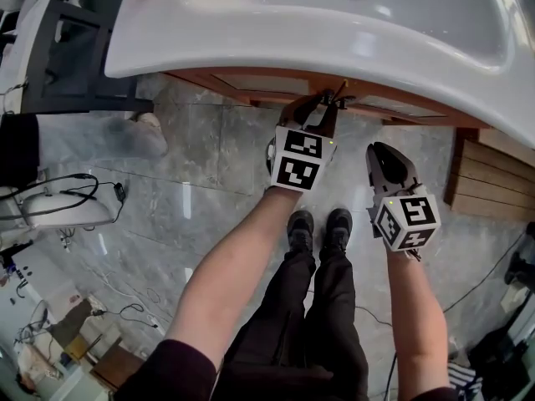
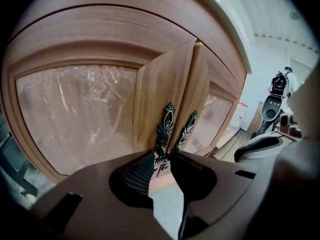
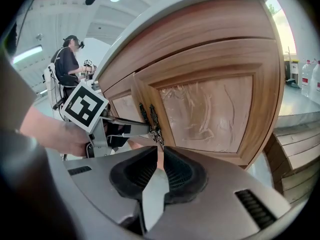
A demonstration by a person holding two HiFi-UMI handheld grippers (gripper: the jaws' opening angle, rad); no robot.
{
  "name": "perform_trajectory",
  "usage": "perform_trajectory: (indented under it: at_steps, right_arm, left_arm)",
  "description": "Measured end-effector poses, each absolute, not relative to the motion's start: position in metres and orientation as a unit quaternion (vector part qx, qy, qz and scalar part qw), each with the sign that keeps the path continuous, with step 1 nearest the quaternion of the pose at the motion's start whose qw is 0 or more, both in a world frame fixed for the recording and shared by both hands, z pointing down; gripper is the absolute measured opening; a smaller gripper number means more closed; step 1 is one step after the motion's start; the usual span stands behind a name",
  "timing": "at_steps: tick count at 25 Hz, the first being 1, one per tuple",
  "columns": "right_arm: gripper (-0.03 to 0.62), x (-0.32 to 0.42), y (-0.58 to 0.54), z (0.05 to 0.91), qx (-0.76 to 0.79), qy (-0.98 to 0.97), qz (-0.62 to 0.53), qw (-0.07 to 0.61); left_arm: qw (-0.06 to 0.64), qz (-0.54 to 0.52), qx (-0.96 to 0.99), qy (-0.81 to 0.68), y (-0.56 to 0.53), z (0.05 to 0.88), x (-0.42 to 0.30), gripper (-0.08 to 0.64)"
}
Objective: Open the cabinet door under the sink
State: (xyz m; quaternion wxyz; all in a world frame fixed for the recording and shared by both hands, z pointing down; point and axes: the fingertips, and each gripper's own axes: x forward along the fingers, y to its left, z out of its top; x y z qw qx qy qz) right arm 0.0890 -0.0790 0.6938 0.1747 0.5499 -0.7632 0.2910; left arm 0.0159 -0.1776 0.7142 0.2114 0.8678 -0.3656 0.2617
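The white sink (image 1: 251, 32) fills the top of the head view. The wooden cabinet (image 1: 276, 82) sits directly beneath its front rim. Its two doors meet edge to edge below the middle of the sink. The left door (image 2: 75, 114) and the right door (image 3: 210, 114) each carry a pale panel that looks covered in film. A dark ornate handle runs down each door just beside the seam: the left handle (image 2: 165, 126) and the right handle (image 2: 186, 129).

The left gripper (image 1: 332, 107) reaches in under the sink to the seam. In its own view, the jaws are pinching the lower end of the left handle, one jaw against each side. The right gripper view also shows the left gripper (image 3: 150, 129) with its tips at the handles.

The right gripper (image 1: 378, 150) hangs further out from the sink, to the right of the left gripper and clear of the doors. Its jaws stand a narrow slit apart with nothing between them.

Below the sink lies the grey tiled floor (image 1: 209, 165), with the person's black shoes (image 1: 318, 224) on it.
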Motion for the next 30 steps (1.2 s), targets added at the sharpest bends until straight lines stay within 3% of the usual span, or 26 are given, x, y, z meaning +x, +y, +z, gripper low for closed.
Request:
perform_trajectory:
  at_steps: [8, 24, 30]
  right_arm:
    - [0.054, 0.082, -0.070, 0.704, 0.542, -0.766, 0.299, 0.172]
    - [0.054, 0.070, -0.075, 0.696, 0.526, -0.784, 0.285, 0.167]
    - [0.087, 0.049, -0.088, 0.667, 0.490, -0.821, 0.257, 0.144]
  left_arm:
    - [0.166, 0.270, 0.884, -0.343, -0.167, 0.713, 0.013, 0.087]
    - [0.171, 0.242, 0.905, -0.304, -0.136, 0.706, -0.009, 0.088]
    - [0.168, 0.240, 0.913, -0.285, -0.130, 0.706, -0.012, 0.088]
